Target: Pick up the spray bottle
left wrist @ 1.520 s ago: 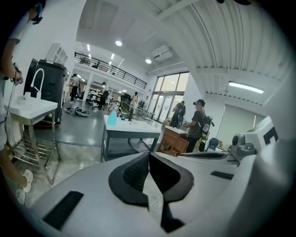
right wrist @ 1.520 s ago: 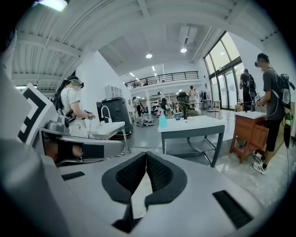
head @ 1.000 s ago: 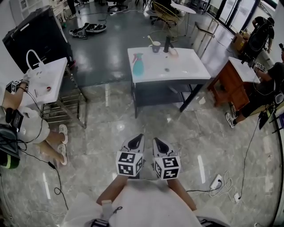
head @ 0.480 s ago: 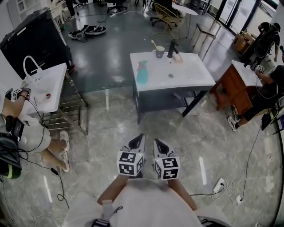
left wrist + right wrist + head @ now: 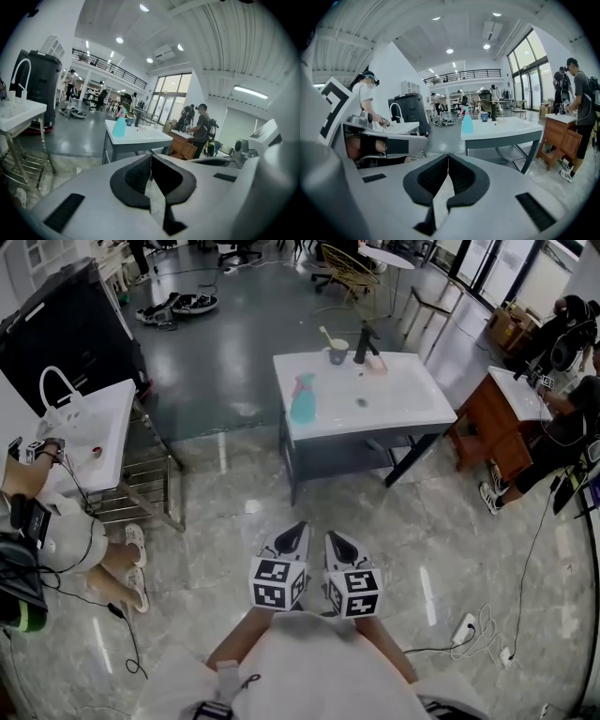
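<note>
Head view: upright spray bottle [image 5: 303,399] is standing far ahead at washbasin's [image 5: 398,401] left edge; left gripper [image 5: 292,532] and right gripper [image 5: 334,539] clenched, empty.

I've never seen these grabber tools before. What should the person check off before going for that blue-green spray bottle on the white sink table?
1. Spray bottle in sight, upright on the sink table: ok.
2. Room round the bottle: ok; the cup and black tap stand apart from it at the far edge.
3. Left gripper ready to grasp: not ok; its fingers are together, nothing between.
4. Right gripper ready to grasp: not ok; its fingers are together, nothing between.
5. Within reach: not ok; both grippers are well short of the table, with floor between.
6. How full the bottle is: cannot tell.
</note>
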{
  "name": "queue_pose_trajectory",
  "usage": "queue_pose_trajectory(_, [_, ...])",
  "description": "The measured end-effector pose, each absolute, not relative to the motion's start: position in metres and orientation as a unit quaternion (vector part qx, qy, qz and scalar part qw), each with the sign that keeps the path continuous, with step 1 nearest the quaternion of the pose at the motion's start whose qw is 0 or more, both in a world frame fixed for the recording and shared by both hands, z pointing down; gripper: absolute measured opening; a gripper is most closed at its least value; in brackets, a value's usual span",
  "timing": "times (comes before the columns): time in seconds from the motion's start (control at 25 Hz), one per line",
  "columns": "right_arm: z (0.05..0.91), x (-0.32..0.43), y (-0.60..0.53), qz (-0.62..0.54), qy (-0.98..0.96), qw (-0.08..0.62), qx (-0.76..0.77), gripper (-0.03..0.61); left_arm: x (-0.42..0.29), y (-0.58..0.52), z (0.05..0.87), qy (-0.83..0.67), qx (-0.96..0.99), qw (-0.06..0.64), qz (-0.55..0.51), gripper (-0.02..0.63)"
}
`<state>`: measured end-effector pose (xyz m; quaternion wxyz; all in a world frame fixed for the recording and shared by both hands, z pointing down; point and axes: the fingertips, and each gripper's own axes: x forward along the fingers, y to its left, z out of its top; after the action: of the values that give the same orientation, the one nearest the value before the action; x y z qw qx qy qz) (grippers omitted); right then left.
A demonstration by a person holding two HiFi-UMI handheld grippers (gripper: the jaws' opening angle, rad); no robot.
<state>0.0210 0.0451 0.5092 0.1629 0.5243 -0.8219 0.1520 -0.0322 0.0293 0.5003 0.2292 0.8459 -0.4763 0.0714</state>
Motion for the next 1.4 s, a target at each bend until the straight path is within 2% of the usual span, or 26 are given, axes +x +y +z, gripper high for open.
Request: queue_pose_trajectory(1.4, [0.506, -0.007, 0.029, 0.156, -0.822, 0.154, 0.525, 0.028, -0.059, 0.014, 0.499, -0.473, 0.849, 0.223, 0.071, 0.026])
